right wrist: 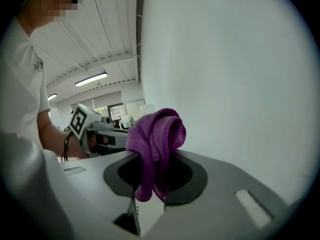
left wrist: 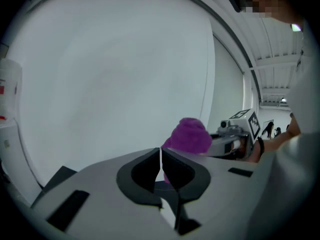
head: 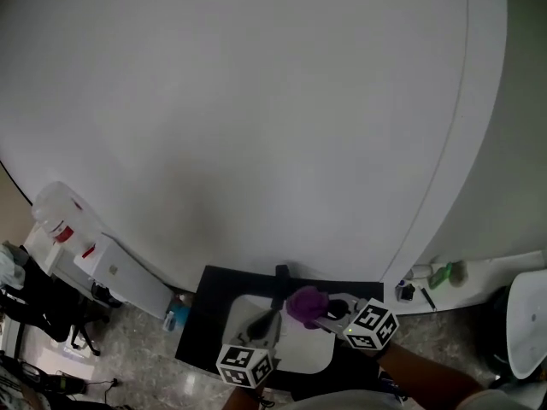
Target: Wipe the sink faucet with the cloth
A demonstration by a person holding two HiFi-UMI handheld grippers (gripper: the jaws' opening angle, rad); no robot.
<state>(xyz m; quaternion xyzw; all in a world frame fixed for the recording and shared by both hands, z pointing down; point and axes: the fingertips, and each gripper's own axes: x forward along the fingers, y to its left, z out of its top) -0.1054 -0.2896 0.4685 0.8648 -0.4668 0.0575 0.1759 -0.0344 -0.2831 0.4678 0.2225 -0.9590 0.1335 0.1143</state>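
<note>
The right claw is closed on the purple cloth. The cloth is pinched between the two jaws, its bunched part stands above them and a loose end hangs down in front. The left claw has its jaws pressed together with only a thin line between them, and it holds nothing. In the head view both claws are over the white sink, which is set in a black counter. The cloth is over the back part of the sink, just beside the dark faucet — whether it touches the faucet I cannot tell. To the left stands a white jug with a red label, and a small blue bottle stands near the counter — what is inside them is not visible.
</note>
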